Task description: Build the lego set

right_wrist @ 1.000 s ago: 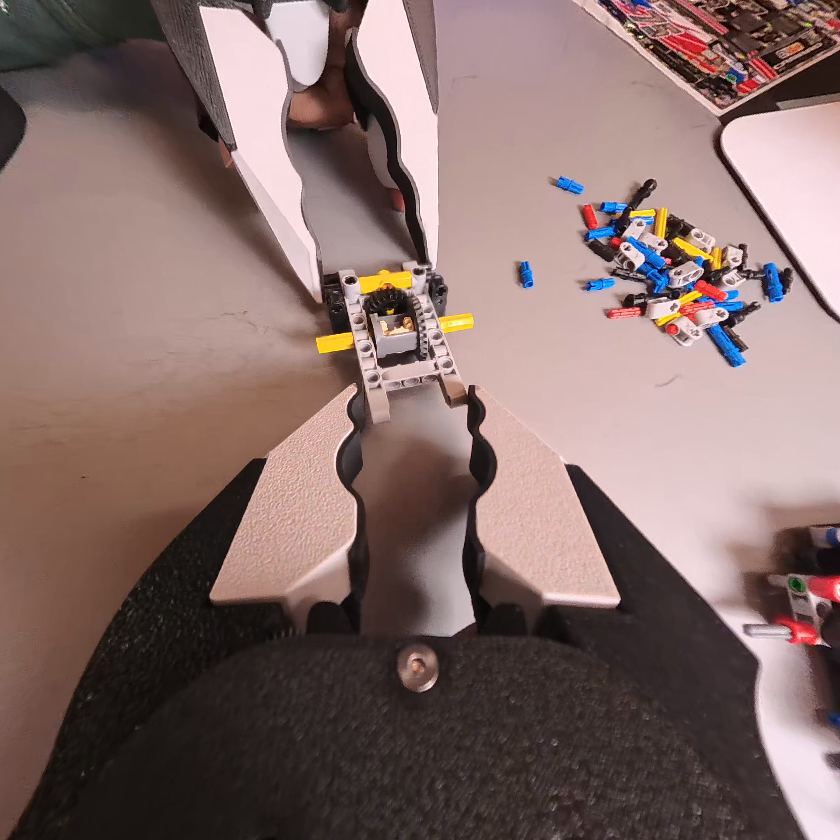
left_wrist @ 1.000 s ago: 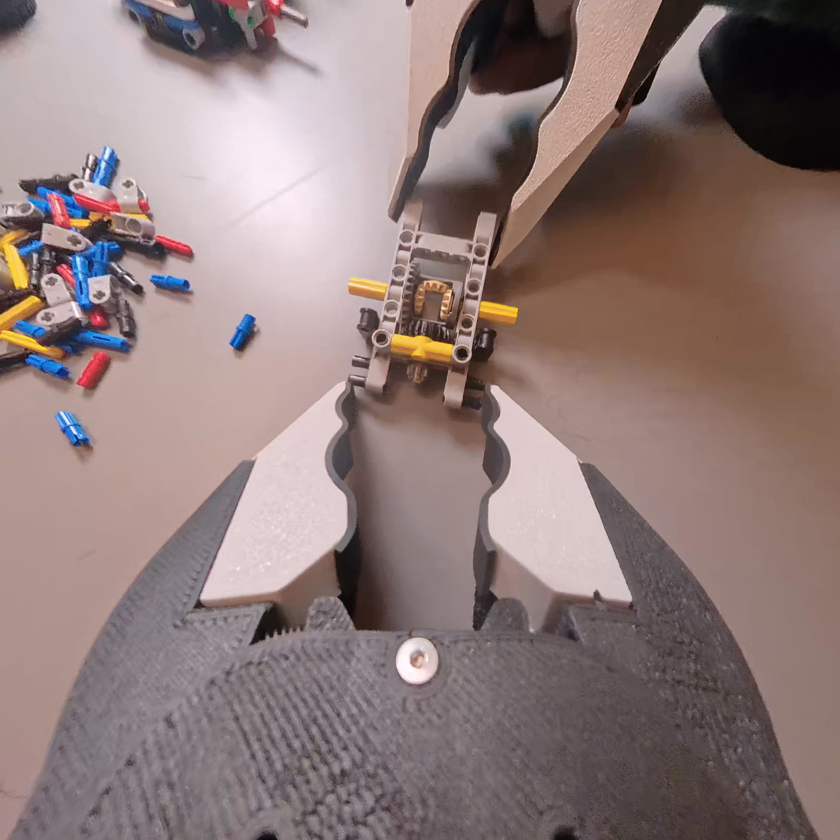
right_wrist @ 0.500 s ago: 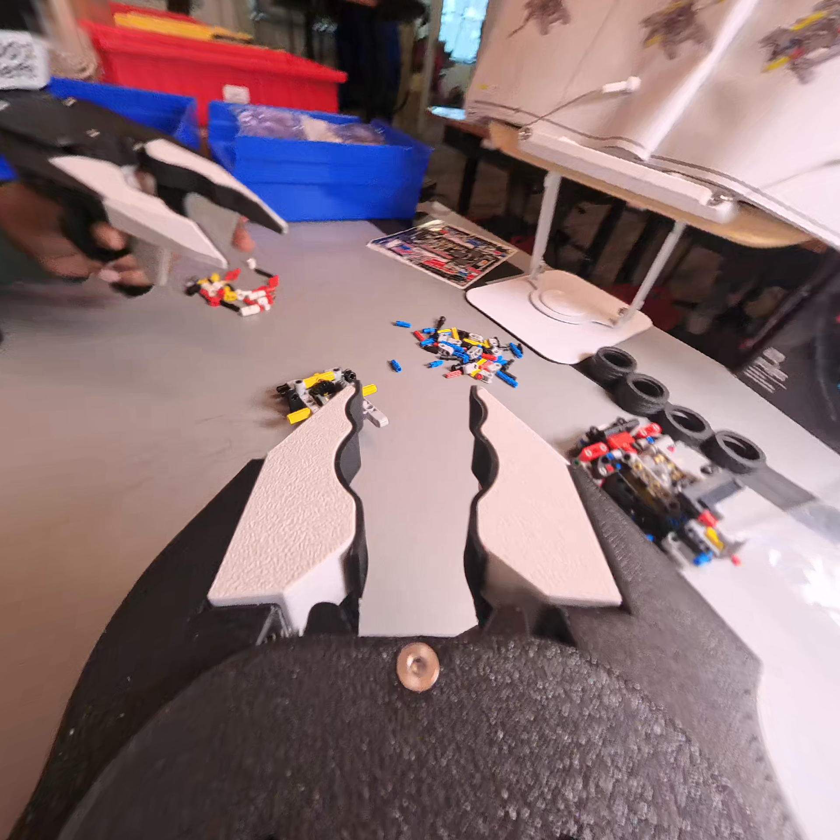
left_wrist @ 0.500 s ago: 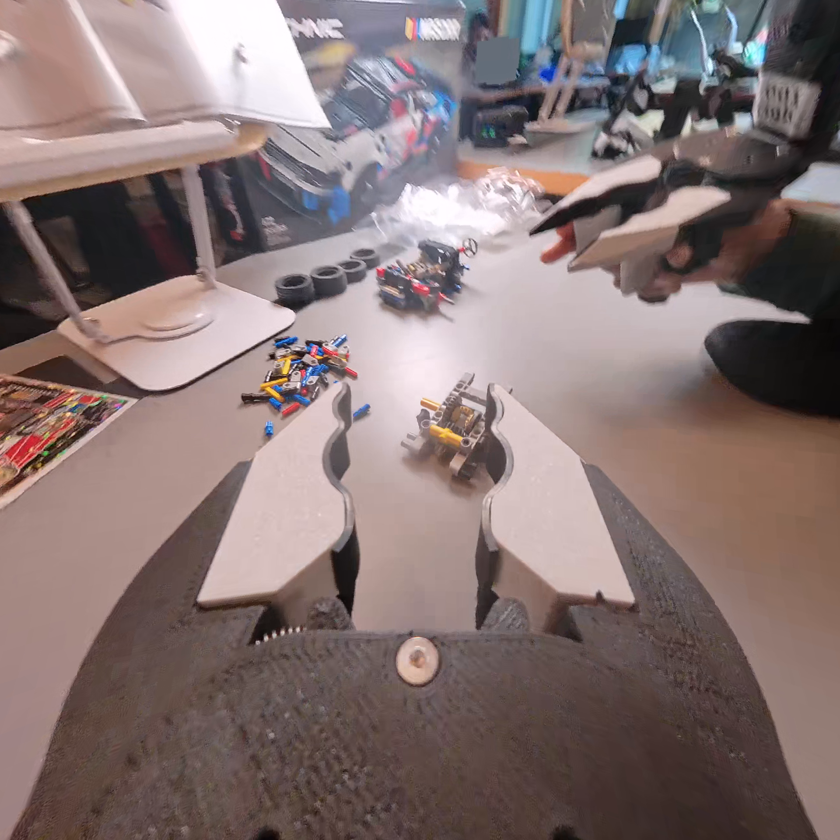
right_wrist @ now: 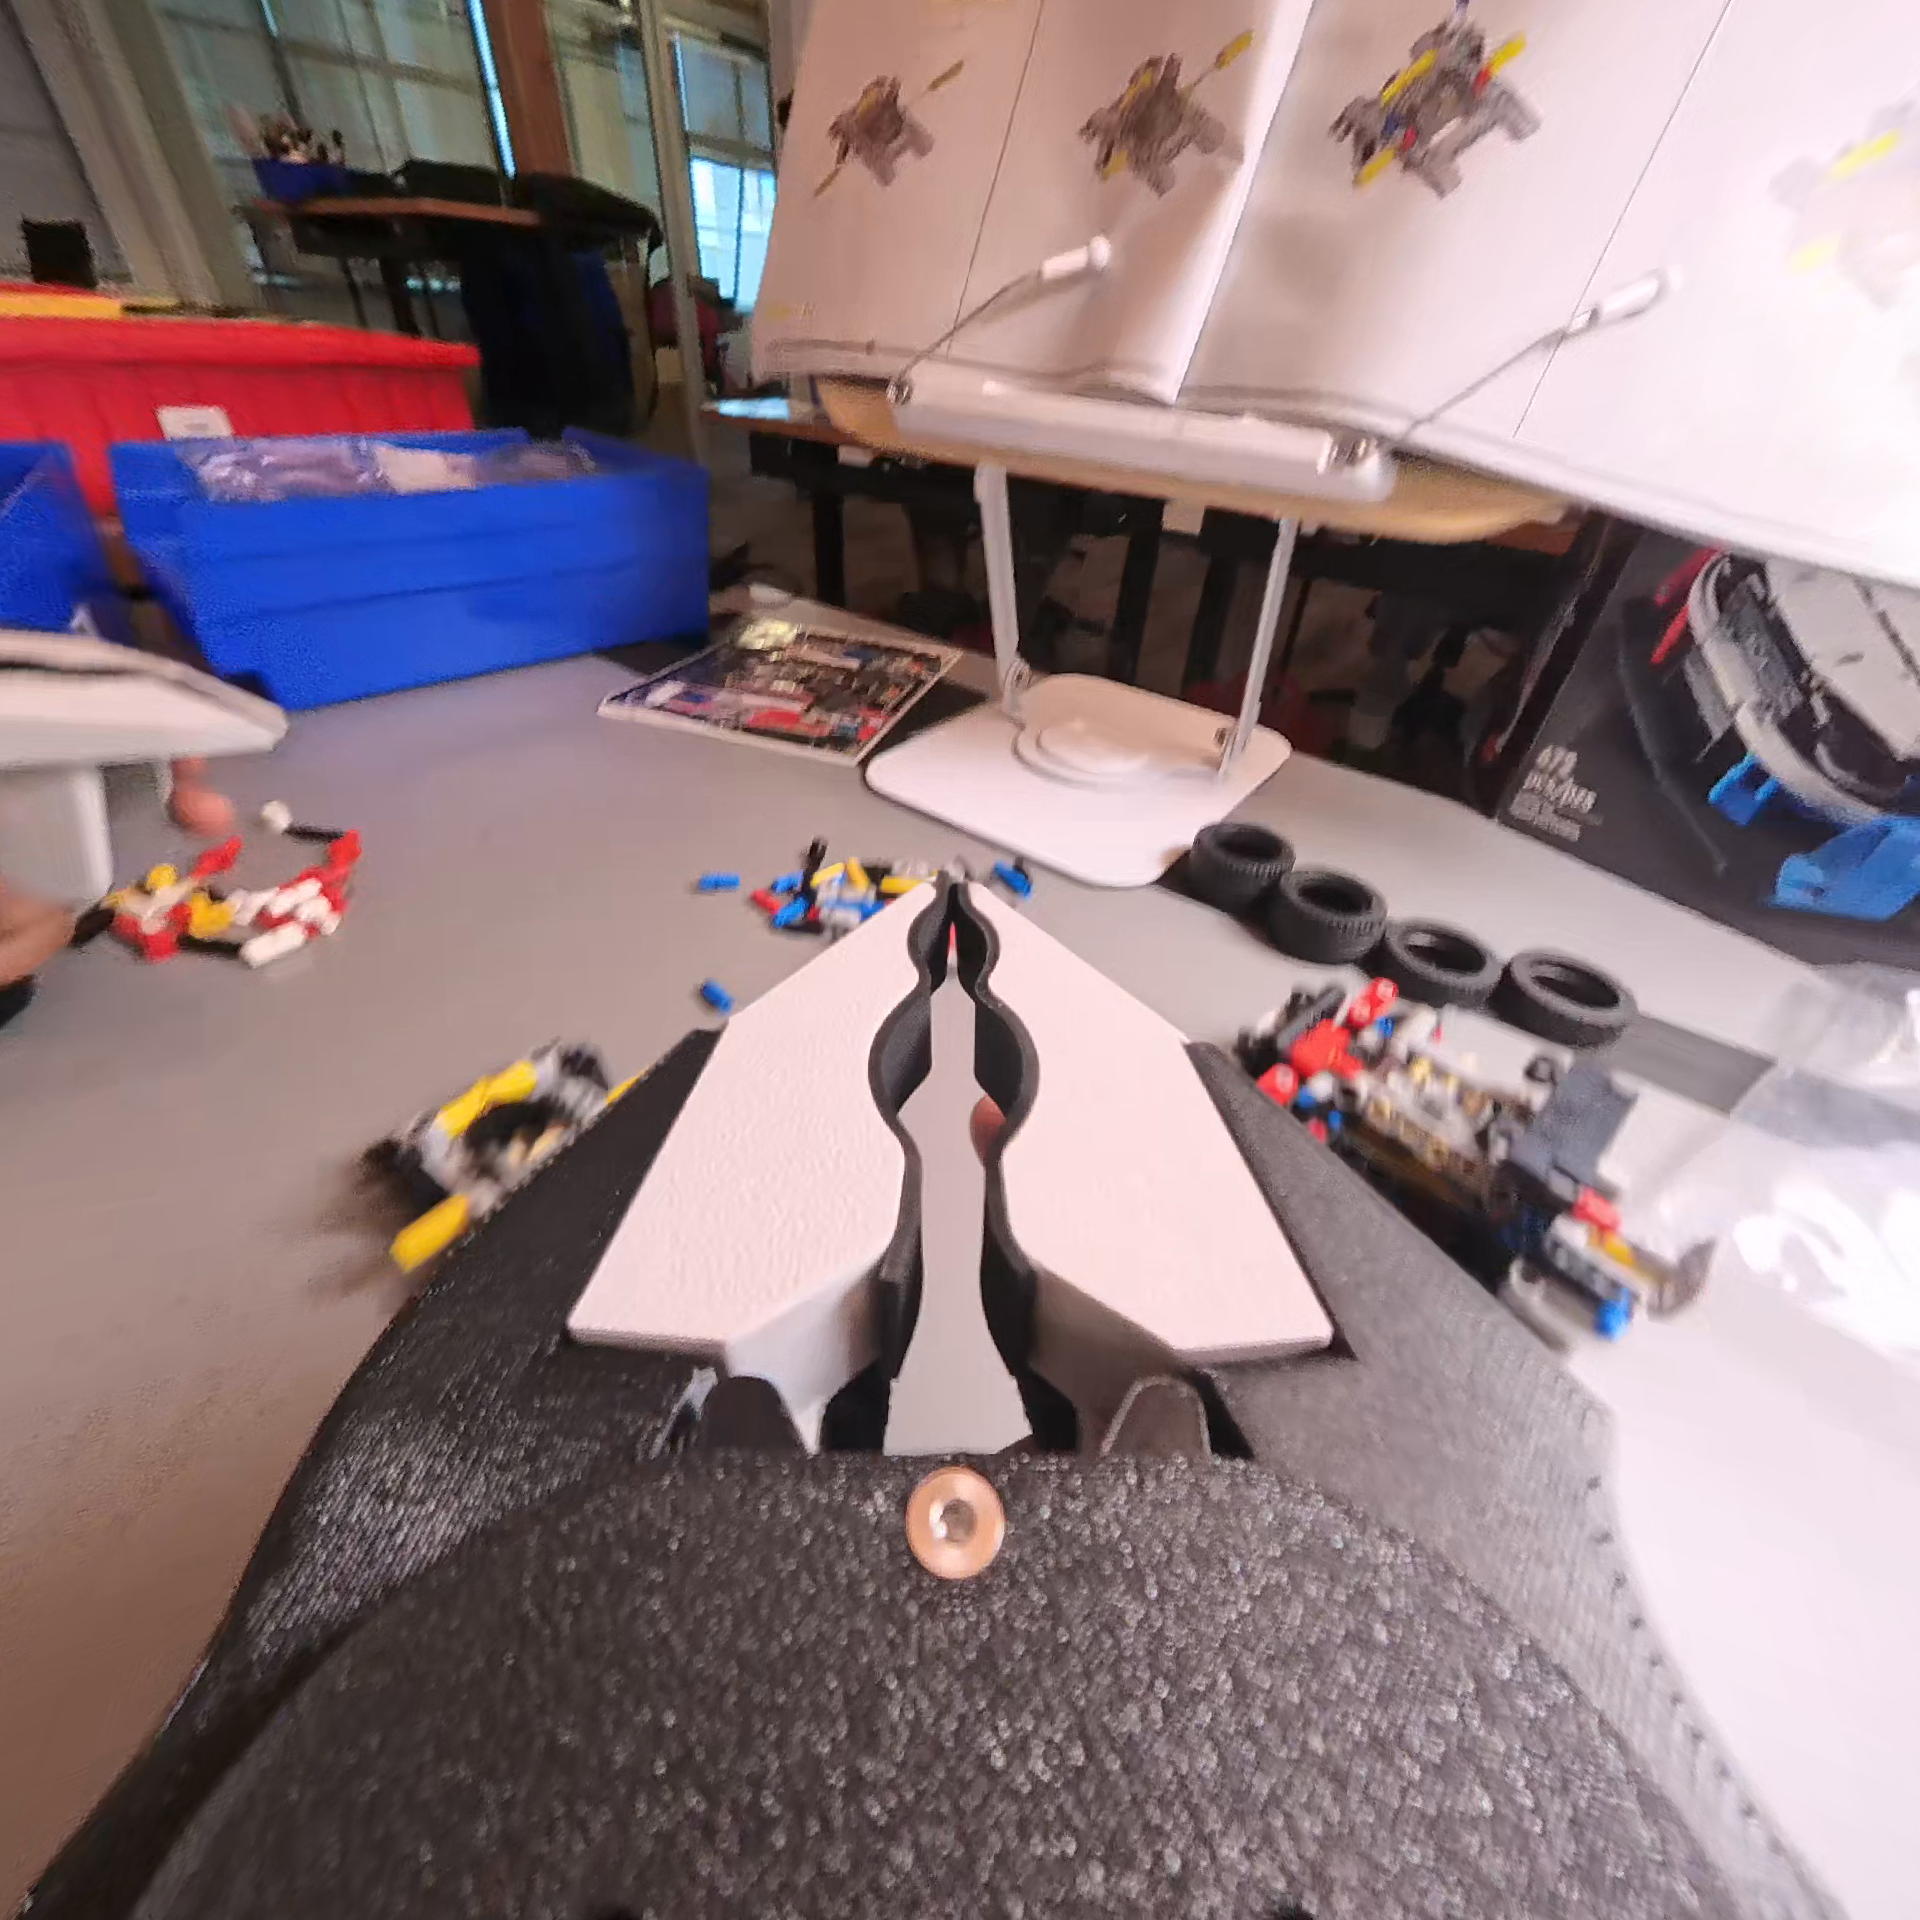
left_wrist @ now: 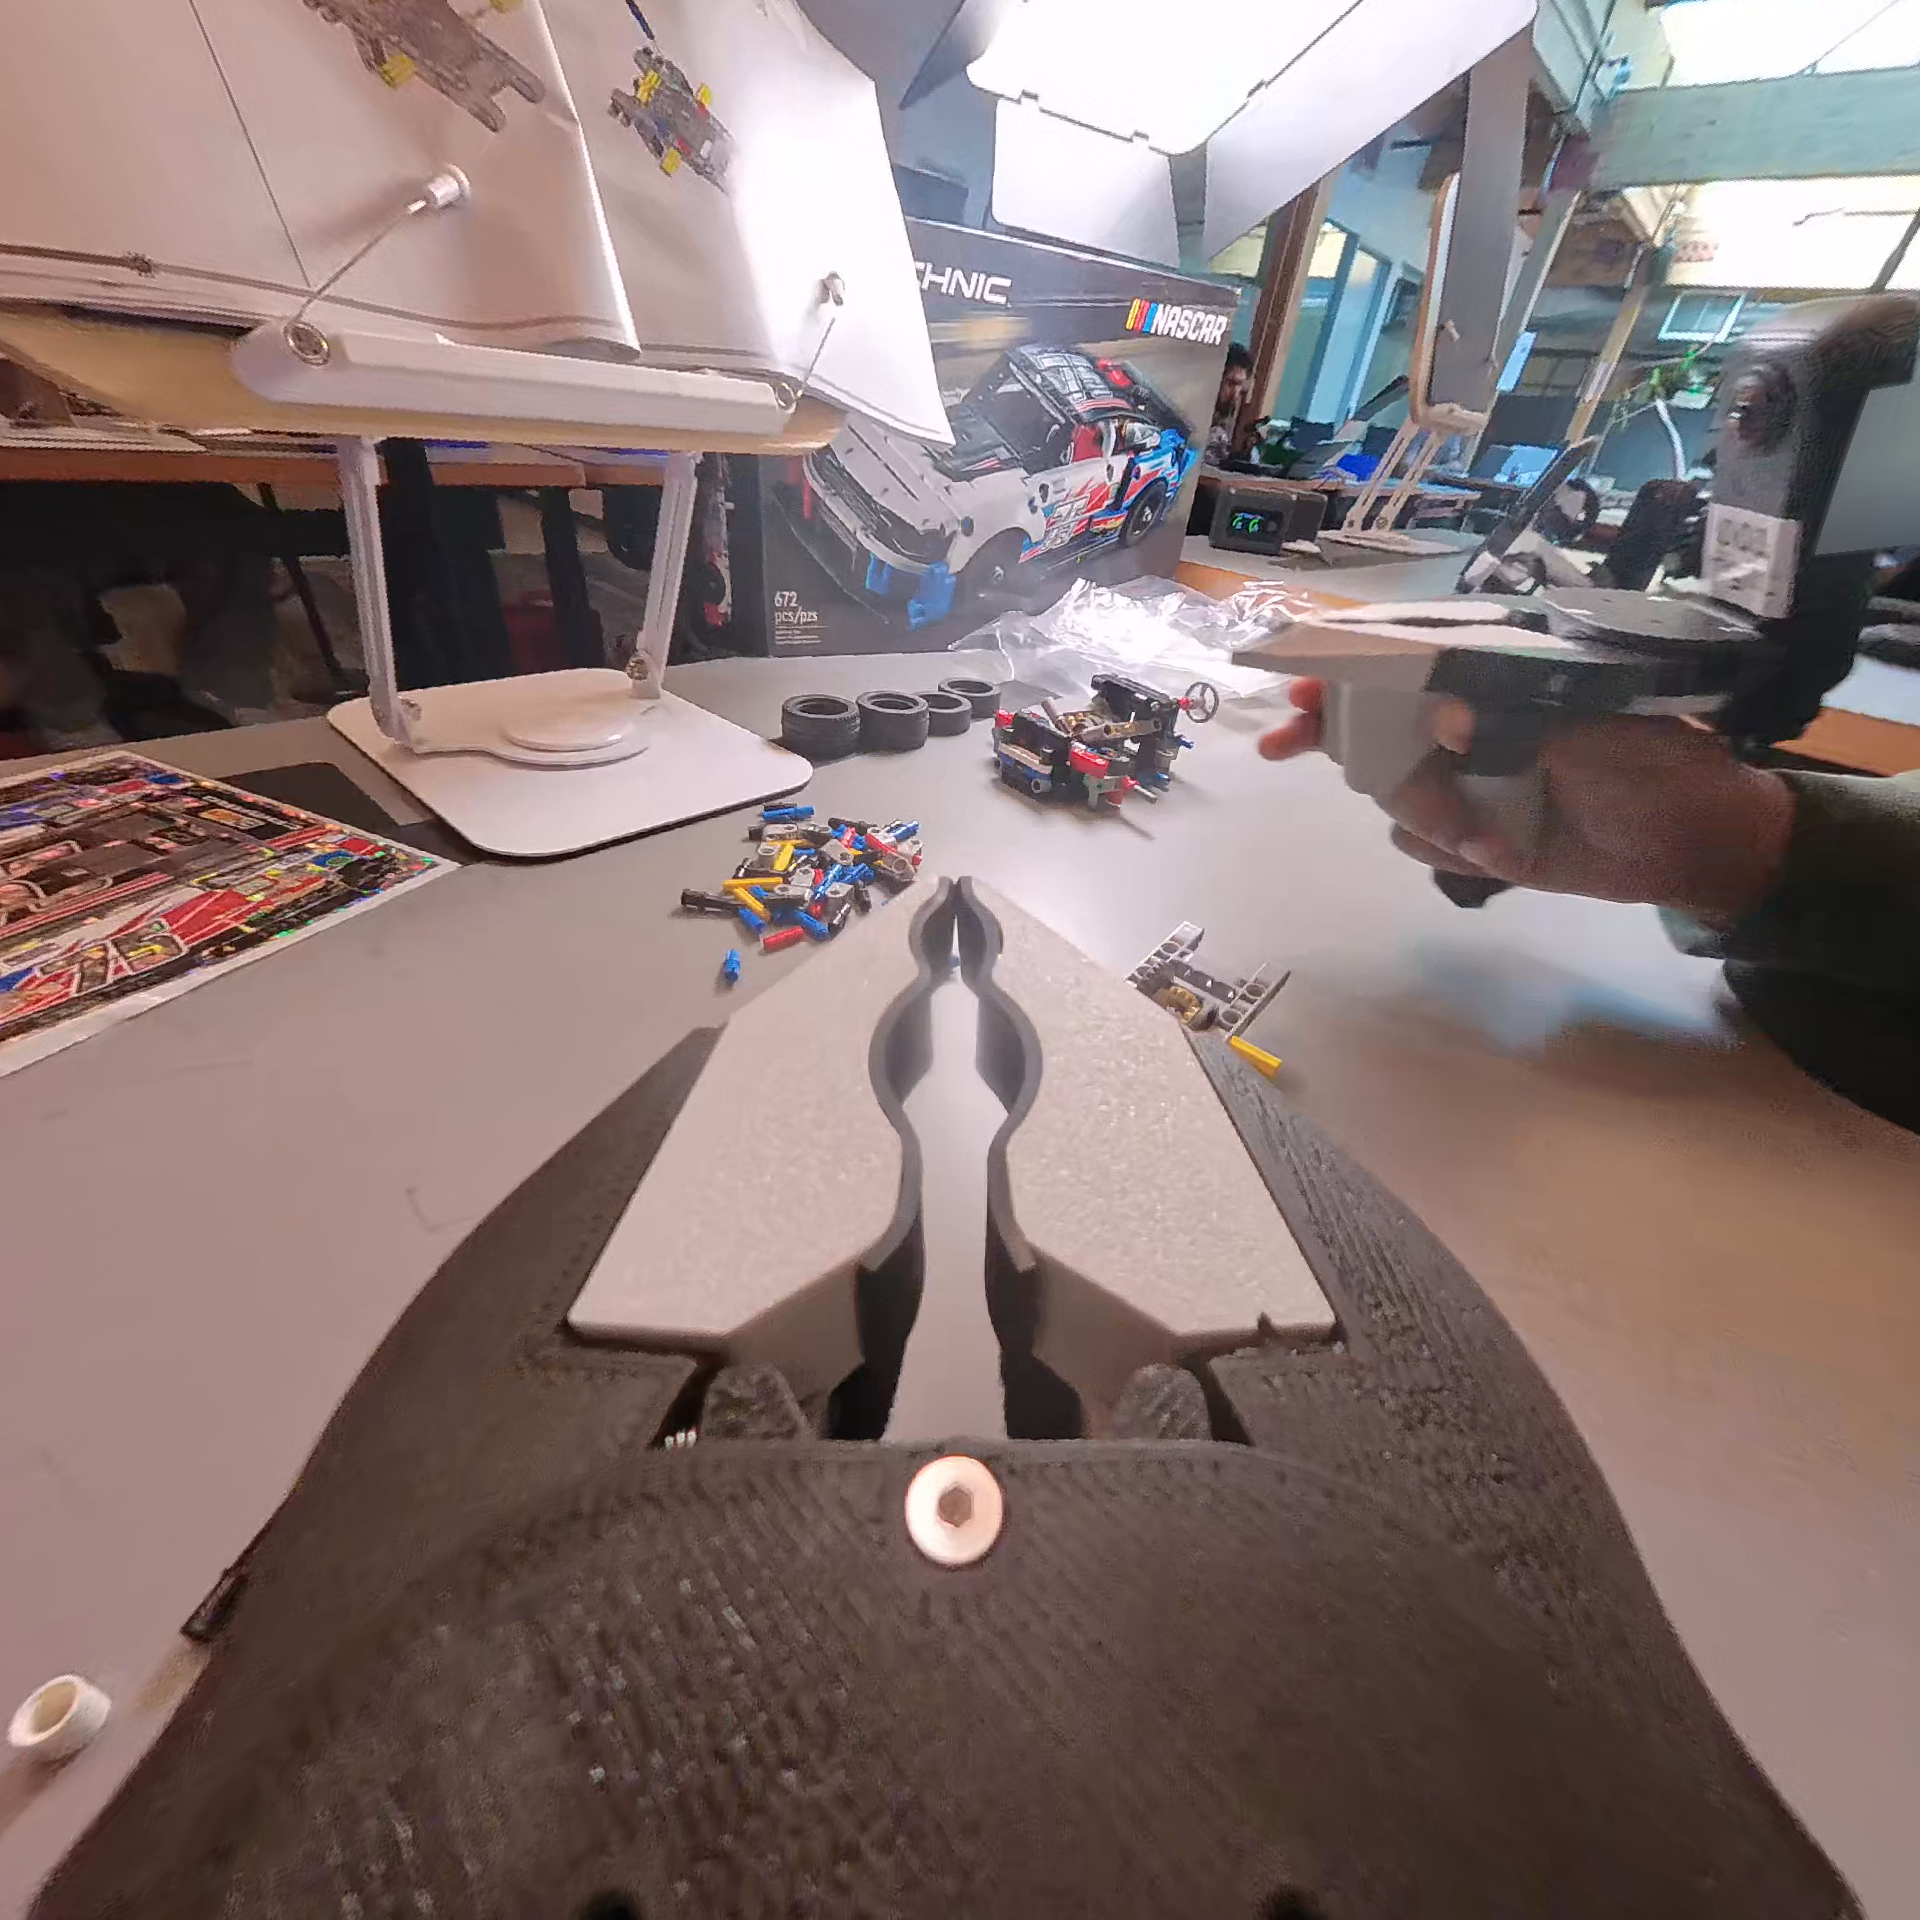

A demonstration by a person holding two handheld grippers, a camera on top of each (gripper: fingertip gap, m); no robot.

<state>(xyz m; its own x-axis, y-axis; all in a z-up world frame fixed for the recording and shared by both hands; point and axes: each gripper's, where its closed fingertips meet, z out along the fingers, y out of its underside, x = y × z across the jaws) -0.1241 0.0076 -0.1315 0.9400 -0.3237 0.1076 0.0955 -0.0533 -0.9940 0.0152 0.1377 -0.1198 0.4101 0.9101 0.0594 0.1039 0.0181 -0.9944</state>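
Observation:
The small grey sub-assembly with yellow axles lies on the grey table, just right of my left gripper; in the right wrist view it lies blurred, left of my right gripper. My left gripper is shut and empty, raised above the table. My right gripper is shut and empty too; it also shows at the right of the left wrist view, held by a hand. A pile of small loose pins lies ahead. The larger car chassis stands farther back.
A white book stand holds the open instruction booklet. Several black tyres, the set's box, a sticker sheet and a plastic bag lie around. Blue bins and a red-white parts pile are at left. There is about 20 centimetres between the tips of the two grippers.
Both grippers let go of the grey sub-assembly, lifted away from it and tilted up level. Both have closed from open to shut. The sub-assembly stays on the table.

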